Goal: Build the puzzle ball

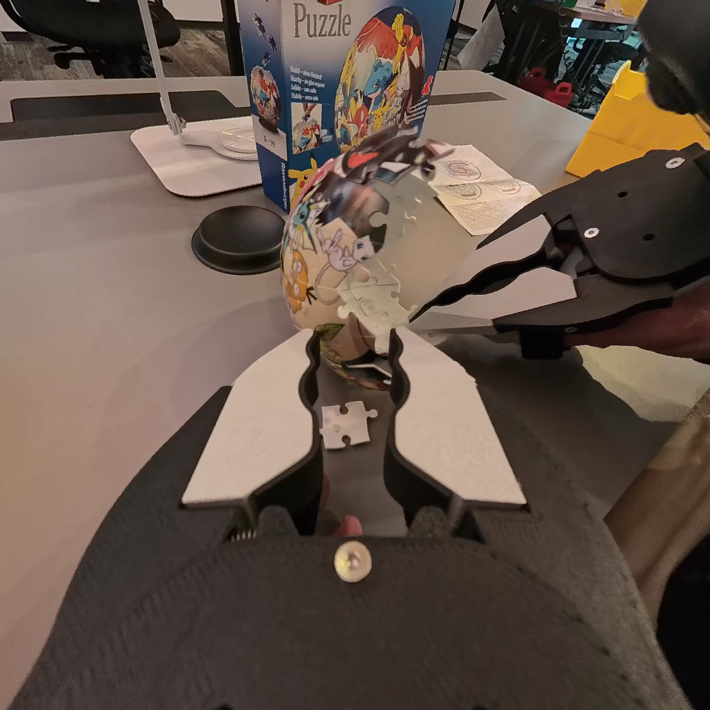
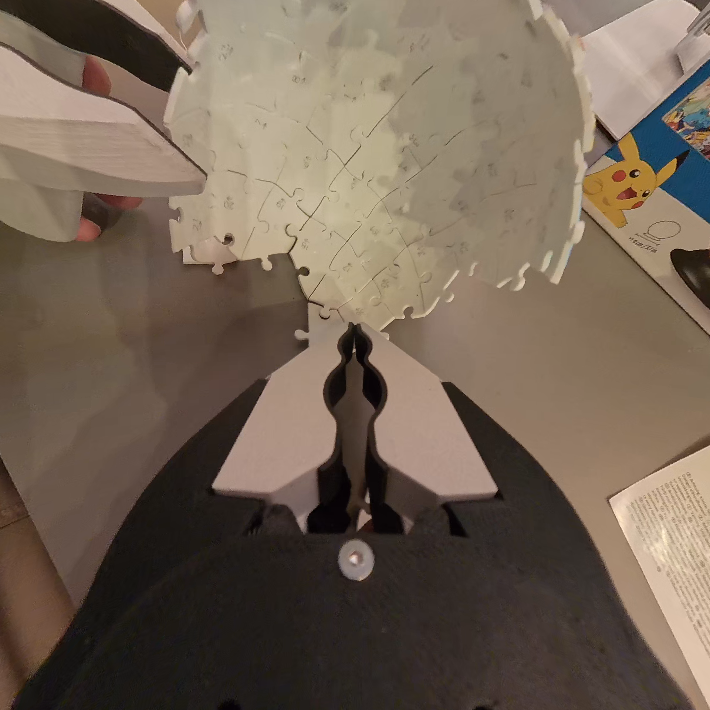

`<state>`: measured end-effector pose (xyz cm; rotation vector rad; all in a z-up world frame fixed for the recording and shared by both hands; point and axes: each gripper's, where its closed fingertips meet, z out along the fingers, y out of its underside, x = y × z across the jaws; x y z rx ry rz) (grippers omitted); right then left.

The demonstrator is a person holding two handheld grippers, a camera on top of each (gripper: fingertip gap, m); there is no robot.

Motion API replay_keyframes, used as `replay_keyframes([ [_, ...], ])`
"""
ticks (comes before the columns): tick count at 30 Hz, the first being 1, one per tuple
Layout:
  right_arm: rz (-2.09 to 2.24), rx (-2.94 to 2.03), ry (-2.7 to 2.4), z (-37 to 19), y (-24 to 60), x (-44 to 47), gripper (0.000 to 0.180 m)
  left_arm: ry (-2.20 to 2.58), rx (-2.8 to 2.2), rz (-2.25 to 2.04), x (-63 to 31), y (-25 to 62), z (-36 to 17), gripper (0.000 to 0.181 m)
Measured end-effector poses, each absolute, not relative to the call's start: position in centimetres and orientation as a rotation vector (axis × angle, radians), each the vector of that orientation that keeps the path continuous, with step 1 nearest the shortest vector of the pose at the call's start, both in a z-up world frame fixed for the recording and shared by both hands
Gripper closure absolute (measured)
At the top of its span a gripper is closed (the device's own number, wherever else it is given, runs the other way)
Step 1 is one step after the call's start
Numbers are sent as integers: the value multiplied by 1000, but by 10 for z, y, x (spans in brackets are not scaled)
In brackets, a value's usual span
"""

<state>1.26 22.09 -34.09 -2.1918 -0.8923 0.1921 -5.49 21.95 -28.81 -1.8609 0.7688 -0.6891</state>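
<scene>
**Loose piece lay right under left claw**

We had the half-built ball up off the table, hollow side facing the right claw. Right claw was clenched on a rim piece at the shell's lower edge. Left claw was released, jaws apart, tips at the ball's underside; whether they touched it, can't tell. The spare piece lay flat on the table between the left fingers, nearer the cam than the ball, so left was much closer. Next move prob. a drop straight down w/ left.
</scene>
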Motion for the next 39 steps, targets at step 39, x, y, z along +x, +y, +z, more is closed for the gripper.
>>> replay_keyframes([
  [39, -540, -1538, -1897, -321, 229, 19, 162, 741, -1848, -705, -57, 231, -281, 146],
])
